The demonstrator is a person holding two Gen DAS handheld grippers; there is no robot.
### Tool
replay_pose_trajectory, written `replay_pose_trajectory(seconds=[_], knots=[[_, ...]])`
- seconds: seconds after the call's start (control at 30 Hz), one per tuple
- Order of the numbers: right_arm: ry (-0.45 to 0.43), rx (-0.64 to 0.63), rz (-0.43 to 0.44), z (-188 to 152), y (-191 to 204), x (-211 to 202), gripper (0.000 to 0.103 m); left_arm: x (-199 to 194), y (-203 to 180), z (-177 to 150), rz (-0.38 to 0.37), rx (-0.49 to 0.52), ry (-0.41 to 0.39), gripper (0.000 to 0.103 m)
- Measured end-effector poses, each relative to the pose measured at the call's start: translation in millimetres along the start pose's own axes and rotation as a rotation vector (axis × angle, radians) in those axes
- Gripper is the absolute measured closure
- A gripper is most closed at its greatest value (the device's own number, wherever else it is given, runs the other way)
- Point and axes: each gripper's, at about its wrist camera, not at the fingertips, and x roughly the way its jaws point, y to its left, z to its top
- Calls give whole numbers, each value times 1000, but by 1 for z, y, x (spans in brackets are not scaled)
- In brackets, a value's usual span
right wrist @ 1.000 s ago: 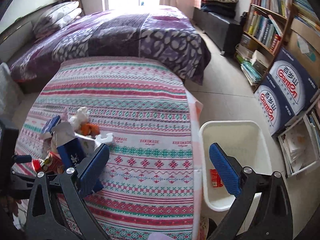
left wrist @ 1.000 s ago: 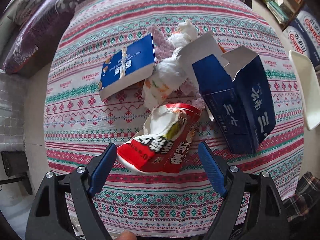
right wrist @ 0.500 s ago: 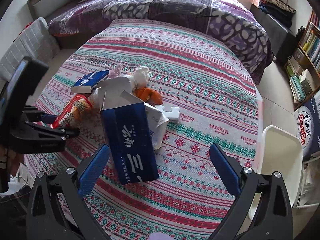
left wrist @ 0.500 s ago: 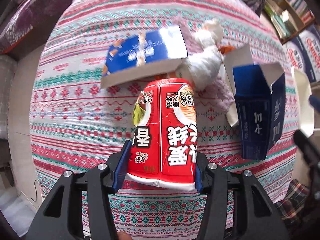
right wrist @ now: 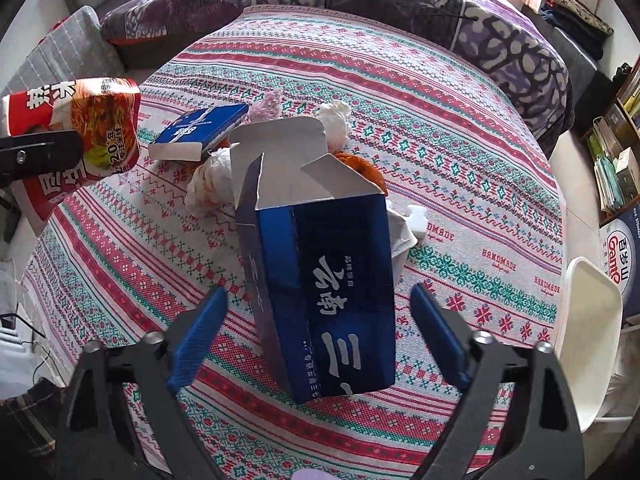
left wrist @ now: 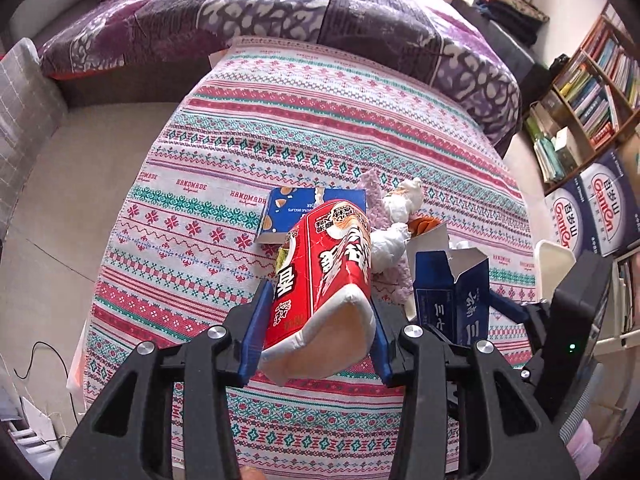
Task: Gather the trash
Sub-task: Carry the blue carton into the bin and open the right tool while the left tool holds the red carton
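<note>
Left tool (left wrist: 316, 328) clamps the red bag (left wrist: 324, 264); right tool (right wrist: 316, 332), spread around the blue box (right wrist: 324, 280), could crush it closing.

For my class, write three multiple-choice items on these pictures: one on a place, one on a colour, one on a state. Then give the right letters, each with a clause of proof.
1. Where is the white bin?
A. beside the table's right edge
B. on the bed
C. on the bookshelf

2. What colour is the tall open box?
A. green
B. dark blue
C. yellow

3. What is the left claw doing?
A. hanging open
B. gripping the red noodle bag
C. gripping a book

Key: 1 A, its rim shows past the tablecloth; 2 B, its sides are dark blue; 3 B, both pads press the bag, while the right claw stands open around the box.
</note>
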Motion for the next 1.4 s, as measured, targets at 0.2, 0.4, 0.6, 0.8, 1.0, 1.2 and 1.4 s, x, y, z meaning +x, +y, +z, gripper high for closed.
replay_pose_trajectory(seconds=[0.2,0.4,0.6,0.8,1.0,1.2,1.4], knots=[[-42,59,50,2,-4,-14,49,-6,-4,3,16,-13,-55,60],[-170,130,71,6,-18,-49,50,-23,-11,8,27,-41,-160,60],[-348,196,46,11,-38,-91,50,-44,-30,10,58,-47,-301,60],[-488,256,-42,7,-54,-119,50,-55,-55,9,93,-45,-409,60],[-546,324,-105,2,-73,-133,50,-58,-74,6,111,-40,-471,60],[-558,370,-136,-5,-92,-138,50,-56,-88,5,108,-34,-485,60],[-558,398,-163,-13,-112,-143,50,-51,-106,7,83,-20,-480,60]])
